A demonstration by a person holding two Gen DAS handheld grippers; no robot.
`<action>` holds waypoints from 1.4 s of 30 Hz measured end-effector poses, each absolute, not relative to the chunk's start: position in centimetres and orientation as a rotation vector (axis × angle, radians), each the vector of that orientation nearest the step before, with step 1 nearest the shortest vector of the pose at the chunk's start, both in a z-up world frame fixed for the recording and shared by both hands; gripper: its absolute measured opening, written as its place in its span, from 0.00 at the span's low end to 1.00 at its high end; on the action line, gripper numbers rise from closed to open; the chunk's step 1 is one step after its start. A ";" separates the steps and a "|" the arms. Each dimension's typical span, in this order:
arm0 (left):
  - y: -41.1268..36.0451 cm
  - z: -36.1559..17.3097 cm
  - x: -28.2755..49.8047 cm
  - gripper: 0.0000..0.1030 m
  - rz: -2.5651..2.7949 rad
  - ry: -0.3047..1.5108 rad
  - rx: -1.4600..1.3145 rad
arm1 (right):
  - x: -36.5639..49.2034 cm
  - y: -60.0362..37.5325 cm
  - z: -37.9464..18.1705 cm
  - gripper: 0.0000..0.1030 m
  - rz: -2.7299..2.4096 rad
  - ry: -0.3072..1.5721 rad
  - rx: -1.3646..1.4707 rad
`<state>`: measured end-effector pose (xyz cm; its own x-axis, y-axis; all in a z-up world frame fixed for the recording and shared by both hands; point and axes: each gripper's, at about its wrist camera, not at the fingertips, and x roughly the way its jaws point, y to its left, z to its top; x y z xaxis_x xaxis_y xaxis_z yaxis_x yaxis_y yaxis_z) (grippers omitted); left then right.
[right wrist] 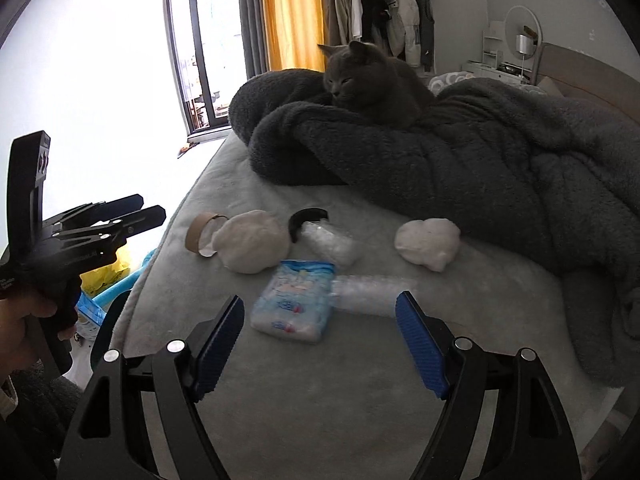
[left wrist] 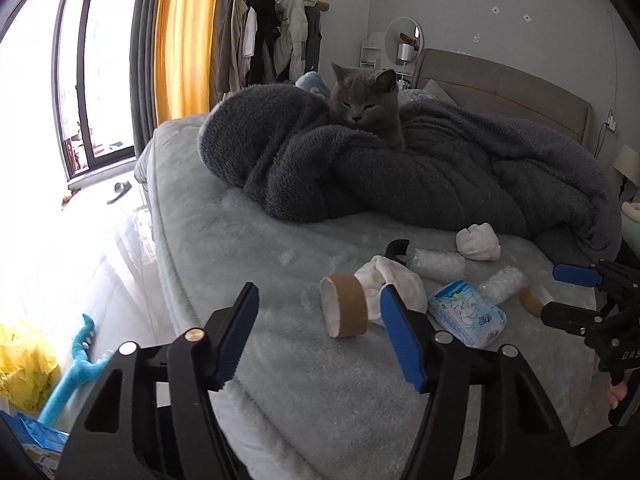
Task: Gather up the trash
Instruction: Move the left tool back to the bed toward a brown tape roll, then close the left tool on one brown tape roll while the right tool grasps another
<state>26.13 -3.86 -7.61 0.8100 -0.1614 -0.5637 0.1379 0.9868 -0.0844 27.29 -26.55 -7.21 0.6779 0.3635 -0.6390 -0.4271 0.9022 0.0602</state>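
Observation:
Trash lies on the grey bed [left wrist: 248,264]: a cardboard roll [left wrist: 345,306], a crumpled white cloth wad [left wrist: 394,286], a blue tissue pack [left wrist: 466,314], two bubble-wrap rolls [left wrist: 438,264] [left wrist: 502,286], a white paper ball [left wrist: 479,242], a black curved piece [left wrist: 397,249]. My left gripper [left wrist: 318,334] is open and empty, just short of the cardboard roll. My right gripper [right wrist: 320,340] is open and empty, just short of the tissue pack [right wrist: 296,300] and a bubble-wrap roll [right wrist: 370,294]. The cardboard roll [right wrist: 199,234], wad [right wrist: 252,246] and paper ball [right wrist: 428,246] lie beyond.
A grey cat [left wrist: 366,104] sits on a bunched dark blanket [left wrist: 420,172] behind the trash. Left of the bed, on the floor, are a yellow bag [left wrist: 24,364], a blue toy [left wrist: 76,372] and a window [left wrist: 92,80]. A headboard [left wrist: 504,92] stands at right.

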 end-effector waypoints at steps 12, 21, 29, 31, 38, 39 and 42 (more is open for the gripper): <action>-5.8 -9.5 27.7 0.49 -0.156 0.652 -0.061 | 27.9 -30.6 -8.1 0.77 0.426 0.715 -0.103; -6.4 -10.6 28.4 0.41 -0.131 0.690 -0.053 | 28.4 -32.8 -8.8 0.77 0.421 0.722 -0.102; -7.0 -11.4 28.9 0.32 -0.125 0.715 -0.048 | 29.5 -33.9 -10.0 0.77 0.445 0.743 -0.132; -7.0 -11.5 29.0 0.28 -0.126 0.718 -0.054 | 29.7 -34.2 -10.2 0.77 0.446 0.747 -0.135; -7.5 -11.5 29.1 0.22 -0.140 0.718 -0.045 | 30.7 -34.6 -11.3 0.75 0.456 0.788 -0.140; -7.5 -11.5 29.1 0.22 -0.141 0.718 -0.045 | 30.8 -34.6 -11.5 0.72 0.457 0.798 -0.139; -7.3 -11.4 29.0 0.22 -0.141 0.716 -0.048 | 31.1 -34.6 -12.0 0.65 0.459 0.818 -0.140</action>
